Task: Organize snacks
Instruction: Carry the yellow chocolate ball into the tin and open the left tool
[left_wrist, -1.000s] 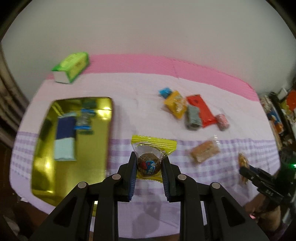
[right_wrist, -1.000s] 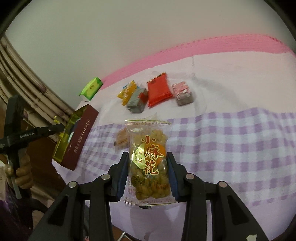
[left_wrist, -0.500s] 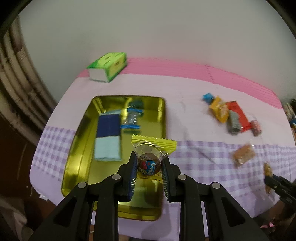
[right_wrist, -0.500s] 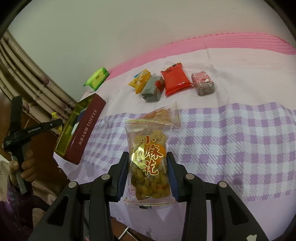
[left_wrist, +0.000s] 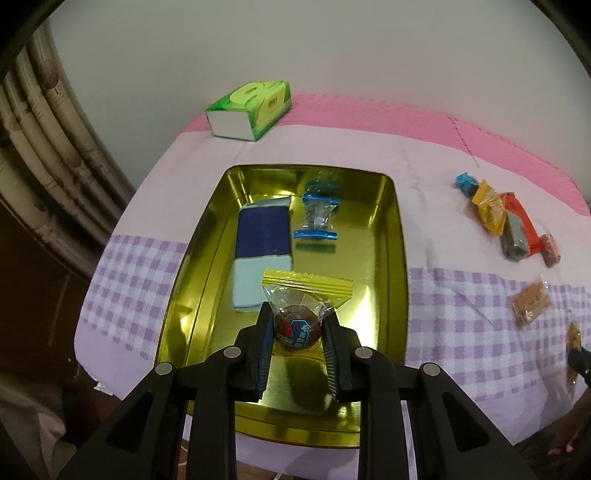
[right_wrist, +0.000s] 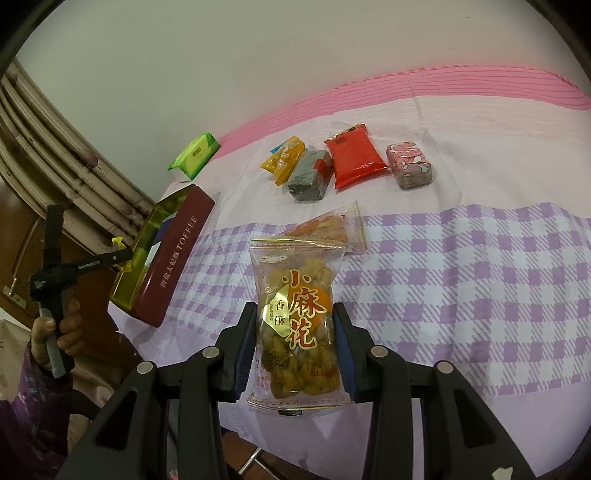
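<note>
The left gripper (left_wrist: 297, 332) is clamped on a yellow-sealed round snack (left_wrist: 295, 326) above the gold tin (left_wrist: 397, 258). A fried-twist packet (right_wrist: 295, 321) is gripped by the right gripper (right_wrist: 295, 343).

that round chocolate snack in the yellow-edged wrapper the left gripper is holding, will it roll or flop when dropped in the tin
The left gripper pinches the round chocolate snack over the gold tin. Its body looks rounded, so it might roll slightly. The crimped wrapper flaps should probably stop that quickly. The clear film looks glossy, so it may slide on the shiny metal.
</note>
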